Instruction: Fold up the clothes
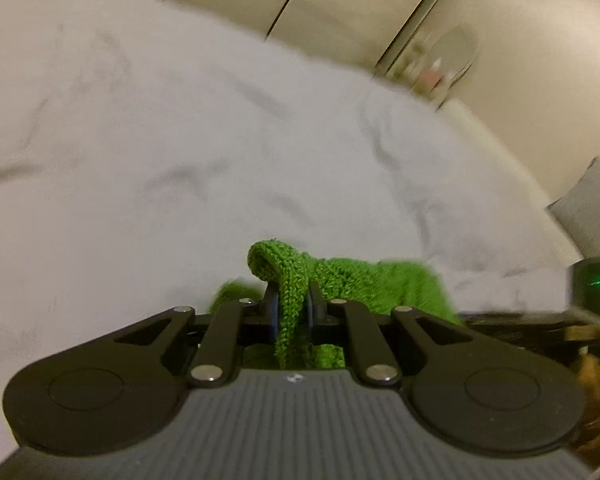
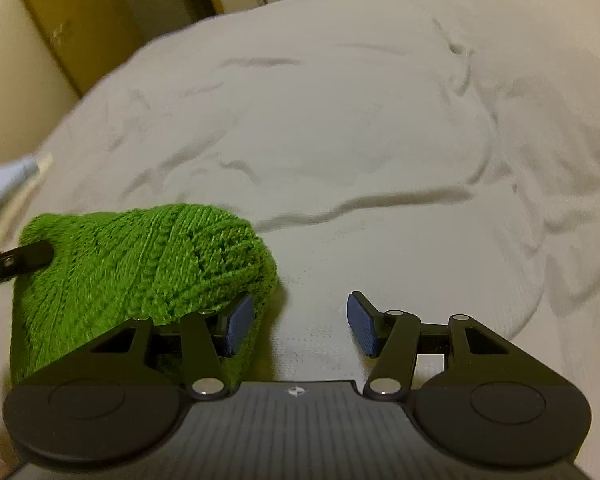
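My left tongs (image 1: 293,304) are clamped on a narrow fold of the green knitted garment (image 1: 340,276). In the left wrist view the pinched band runs straight along the line of the tongs, from between the blue pads out to a rounded loop that curls over just past the fingertips. The rest of the knit spreads to the right of that loop and lies low over the white bedsheet (image 1: 180,140).

My right tongs (image 2: 300,322) stand apart with nothing between them; only sheet shows in the gap. The garment (image 2: 140,256) sits to the left in this view, raised into a tent shape. Its ribs fan down from a peak at the upper left toward a wider lower edge beside my left blue pad (image 2: 238,322). So the long axis here runs from upper left to lower right. The knit touches or overlaps that pad's outer side; I cannot tell which. The other blue pad (image 2: 362,324) is clear of it.

At the far left edge of the right wrist view, a black finger of the left tongs (image 2: 16,260) meets the peak of the cloth. The bedsheet (image 2: 380,120) is creased all over.

Closet doors (image 1: 340,8) stand beyond the bed.
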A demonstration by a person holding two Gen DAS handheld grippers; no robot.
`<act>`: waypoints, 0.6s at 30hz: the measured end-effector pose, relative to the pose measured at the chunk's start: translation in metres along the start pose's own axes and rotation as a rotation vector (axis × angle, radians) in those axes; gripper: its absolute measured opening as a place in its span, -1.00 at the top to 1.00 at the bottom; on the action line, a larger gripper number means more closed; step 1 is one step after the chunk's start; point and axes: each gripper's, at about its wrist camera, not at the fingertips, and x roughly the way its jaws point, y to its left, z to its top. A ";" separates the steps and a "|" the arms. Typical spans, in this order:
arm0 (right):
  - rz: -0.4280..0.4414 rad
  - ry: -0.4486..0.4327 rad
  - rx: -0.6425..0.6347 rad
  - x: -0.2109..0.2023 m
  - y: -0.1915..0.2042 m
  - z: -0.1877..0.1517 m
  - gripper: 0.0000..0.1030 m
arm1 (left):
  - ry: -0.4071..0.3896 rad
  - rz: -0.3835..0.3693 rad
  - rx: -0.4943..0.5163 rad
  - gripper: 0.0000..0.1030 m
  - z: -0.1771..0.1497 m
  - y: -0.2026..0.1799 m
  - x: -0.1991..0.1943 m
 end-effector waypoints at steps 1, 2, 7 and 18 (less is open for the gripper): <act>-0.013 0.012 -0.012 0.004 0.004 0.000 -0.07 | 0.016 0.008 -0.023 0.78 -0.003 0.009 0.008; -0.026 0.023 -0.023 0.007 0.008 -0.001 -0.07 | 0.012 0.002 -0.045 0.77 -0.007 0.016 0.010; -0.069 0.009 -0.101 0.012 0.022 -0.010 -0.07 | -0.028 -0.015 -0.115 0.69 -0.021 0.028 0.007; 0.053 -0.081 0.125 -0.048 -0.012 -0.057 -0.15 | -0.043 0.002 -0.229 0.00 -0.072 -0.023 -0.081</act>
